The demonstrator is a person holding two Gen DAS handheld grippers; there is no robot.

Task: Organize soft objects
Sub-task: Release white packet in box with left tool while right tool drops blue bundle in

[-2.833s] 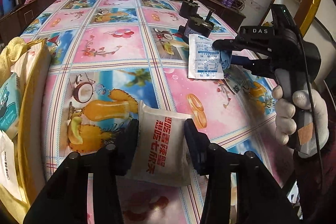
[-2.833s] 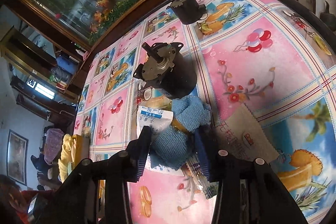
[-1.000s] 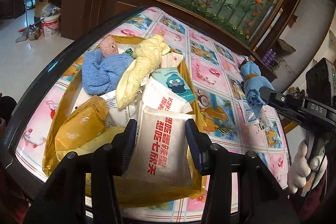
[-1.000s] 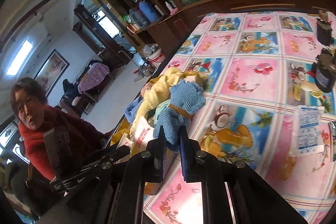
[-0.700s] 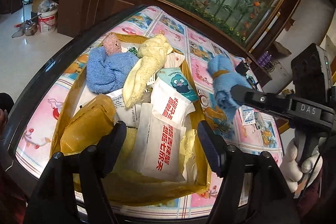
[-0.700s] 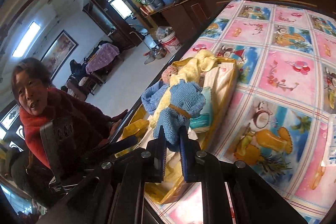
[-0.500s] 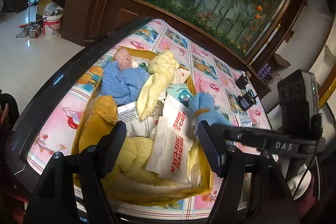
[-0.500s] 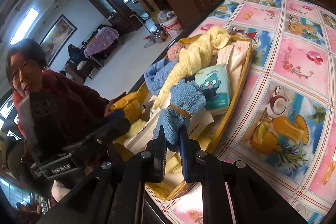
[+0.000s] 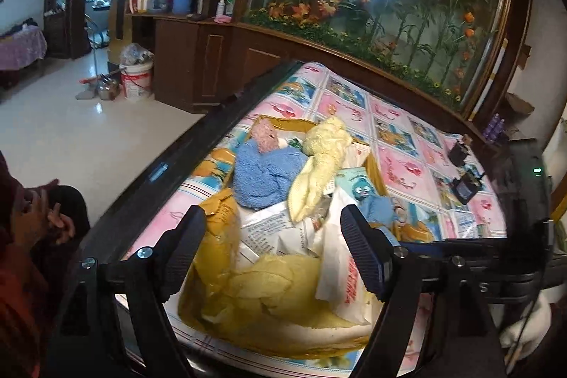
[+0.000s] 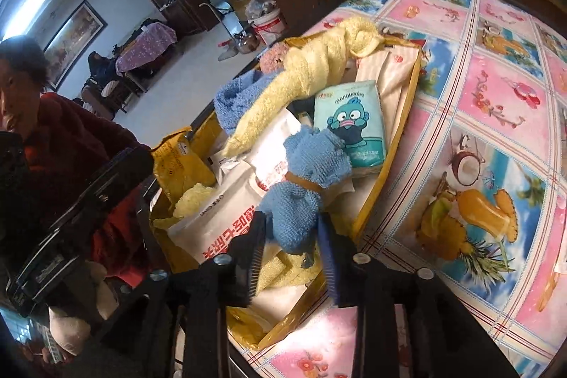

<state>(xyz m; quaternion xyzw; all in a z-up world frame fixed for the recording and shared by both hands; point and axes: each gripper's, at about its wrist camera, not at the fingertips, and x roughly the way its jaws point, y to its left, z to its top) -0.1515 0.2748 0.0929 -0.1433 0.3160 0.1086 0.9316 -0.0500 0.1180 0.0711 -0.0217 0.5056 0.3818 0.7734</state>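
Right gripper clamping banded blue cloth bundle lower centre over yellow tray, left gripper wide and empty (bundle mostly hidden there), bare tablecloth right.

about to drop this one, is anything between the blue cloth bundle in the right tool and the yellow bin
Nothing visible blocks it. The blue knitted cloth bundle in the right tool already hangs over the open yellow bin, above the white red-lettered packet lying inside.
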